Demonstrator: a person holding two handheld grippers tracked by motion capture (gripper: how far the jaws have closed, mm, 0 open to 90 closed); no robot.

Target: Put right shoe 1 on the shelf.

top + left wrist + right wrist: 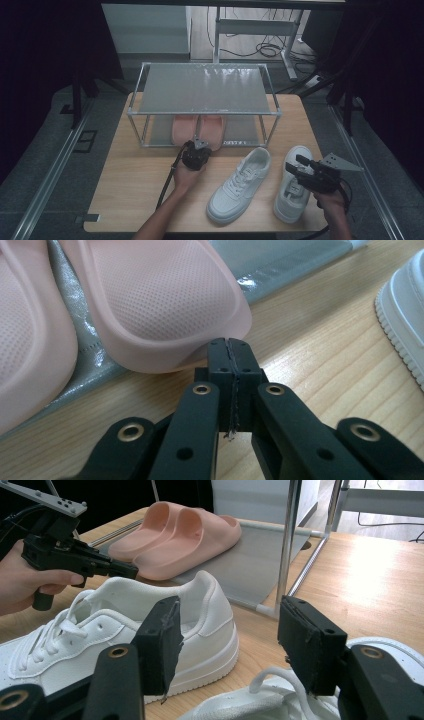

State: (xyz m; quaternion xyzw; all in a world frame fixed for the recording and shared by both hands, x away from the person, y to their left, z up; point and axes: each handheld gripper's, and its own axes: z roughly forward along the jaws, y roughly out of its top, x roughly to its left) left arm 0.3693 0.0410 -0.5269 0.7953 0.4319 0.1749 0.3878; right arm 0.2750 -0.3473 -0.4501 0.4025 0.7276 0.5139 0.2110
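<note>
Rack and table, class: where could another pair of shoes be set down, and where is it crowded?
Free: the rack's whole top shelf; the lower shelf right of the pink slides; the table's left part. Crowded: front right, where two white sneakers lie under the right gripper.

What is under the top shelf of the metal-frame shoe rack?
A pair of pink rubber slippers lies on the lower shelf; the grey top shelf covers their front parts.

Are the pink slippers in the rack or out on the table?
In. The pink slippers sit side by side on the lower shelf of the shoe rack, toes poking slightly past its front edge.
</note>
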